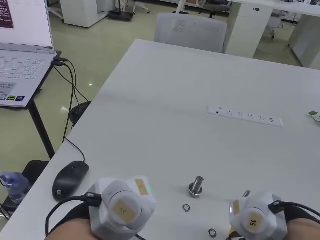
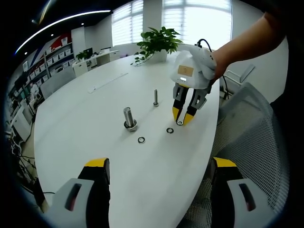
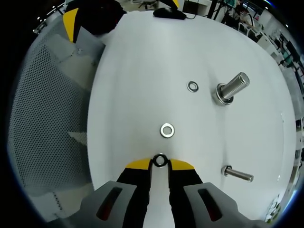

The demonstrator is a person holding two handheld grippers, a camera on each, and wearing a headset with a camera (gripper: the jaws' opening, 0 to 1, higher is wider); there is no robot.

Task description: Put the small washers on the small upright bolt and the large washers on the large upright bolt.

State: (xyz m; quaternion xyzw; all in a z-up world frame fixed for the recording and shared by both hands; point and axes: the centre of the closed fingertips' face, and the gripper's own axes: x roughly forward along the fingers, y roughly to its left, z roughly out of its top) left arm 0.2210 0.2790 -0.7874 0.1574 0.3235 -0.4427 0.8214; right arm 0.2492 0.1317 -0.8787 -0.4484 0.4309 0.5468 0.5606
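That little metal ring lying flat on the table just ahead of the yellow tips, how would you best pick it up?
Probably by its outer edge, at two opposite points, coming straight down from above. The washer lies flat and thin on the table, so a sideways approach finds nothing to pinch.

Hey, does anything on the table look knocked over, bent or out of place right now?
Nothing stands out. The large bolt and small bolt both stand upright, the near washer and far washer lie flat on the table, and the right tongs pinch a third washer.
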